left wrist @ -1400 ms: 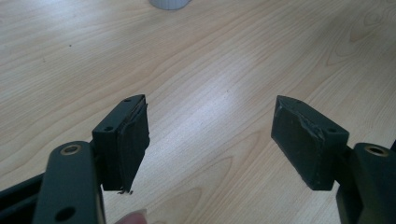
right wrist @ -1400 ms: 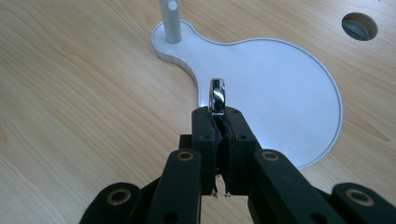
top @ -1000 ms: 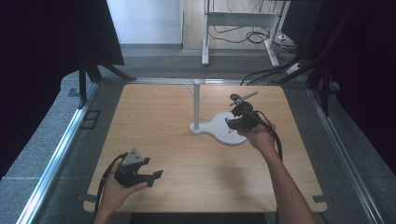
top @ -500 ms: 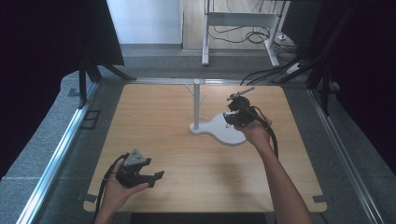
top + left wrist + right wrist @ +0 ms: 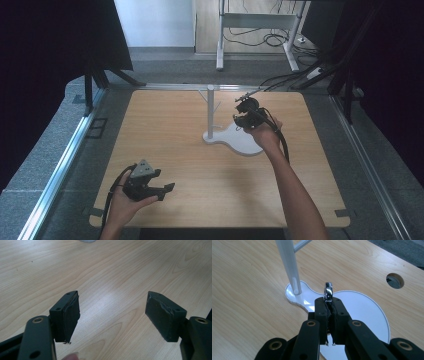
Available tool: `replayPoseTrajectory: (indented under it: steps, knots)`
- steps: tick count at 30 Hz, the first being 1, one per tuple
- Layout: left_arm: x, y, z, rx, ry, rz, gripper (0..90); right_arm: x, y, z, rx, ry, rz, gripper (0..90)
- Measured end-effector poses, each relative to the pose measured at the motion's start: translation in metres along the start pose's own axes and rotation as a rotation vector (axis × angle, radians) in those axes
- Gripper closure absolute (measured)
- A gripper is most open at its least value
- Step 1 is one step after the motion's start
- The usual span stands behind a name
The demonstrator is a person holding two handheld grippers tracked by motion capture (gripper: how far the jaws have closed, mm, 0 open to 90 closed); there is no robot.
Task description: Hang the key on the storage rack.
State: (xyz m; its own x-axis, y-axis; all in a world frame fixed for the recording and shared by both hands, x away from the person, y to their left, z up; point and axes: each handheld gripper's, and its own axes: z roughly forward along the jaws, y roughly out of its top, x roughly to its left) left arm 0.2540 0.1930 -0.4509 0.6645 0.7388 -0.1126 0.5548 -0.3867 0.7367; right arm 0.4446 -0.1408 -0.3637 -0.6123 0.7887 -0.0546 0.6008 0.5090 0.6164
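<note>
Over the white base (image 5: 362, 307) of the jewellery stand, held up by the right gripper (image 5: 328, 302): a small silver ring (image 5: 328, 291). Was pinched at its lower rim between jaws pressed tightly together. Stood upright above the tips, thin edge turned toward the right gripper view.

Ahead and to the left in that view, near the ring but not touching it: the white post (image 5: 289, 265) of the stand, with a thin branch (image 5: 303, 243) leaving it high up, near the top edge of the picture. Judged as the deciding relation: ring low, close to the foot of the post, and branch clearly higher. Probably called for a lift and a short travel toward the post, with the opening of the ring turned to meet a branch tip. Could not tell the exact direction of that tip.

From the high view, clearly the nearer hand: the right one, just to the right of the post. Left gripper (image 5: 164, 191) well apart, low at the front left of the table (image 5: 165, 135), jaws spread wide over bare wood and holding nothing.

Plenty of open room around the stand. Table edges and a round hole (image 5: 395, 280) in the wood well away from the likely path. Judged as the main risk: a narrow grip on a smooth ring, so possibly a slip or a twist on touching the branch.
</note>
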Motion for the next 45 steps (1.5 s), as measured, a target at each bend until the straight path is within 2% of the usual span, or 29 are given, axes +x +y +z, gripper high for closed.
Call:
replayPoseTrajectory:
  steps: [9, 16, 22, 30, 36, 45]
  knots:
    - [0.001, -0.001, 0.0, 0.0, 0.001, -0.004, 28.2, 0.003, 0.003, 0.01, 0.004, -0.001, -0.006, 84.8]
    - [-0.002, 0.0, 0.003, 0.01, -0.004, 0.007, 28.2, 0.009, -0.003, 0.02, 0.013, 0.015, -0.005, 84.8]
    - [-0.002, 0.0, 0.003, 0.01, -0.004, 0.004, 28.2, 0.012, -0.003, 0.026, 0.024, 0.008, -0.014, 84.8]
    - [-0.004, 0.0, 0.005, 0.012, -0.011, 0.008, 28.2, 0.008, 0.014, 0.026, 0.015, -0.015, -0.029, 84.8]
    - [-0.002, -0.001, 0.004, 0.007, -0.015, 0.002, 28.2, 0.007, 0.029, 0.034, 0.022, -0.028, -0.041, 84.8]
    - [0.0, -0.002, 0.004, 0.01, -0.02, -0.003, 28.3, 0.001, 0.037, 0.044, 0.013, -0.044, -0.031, 84.8]
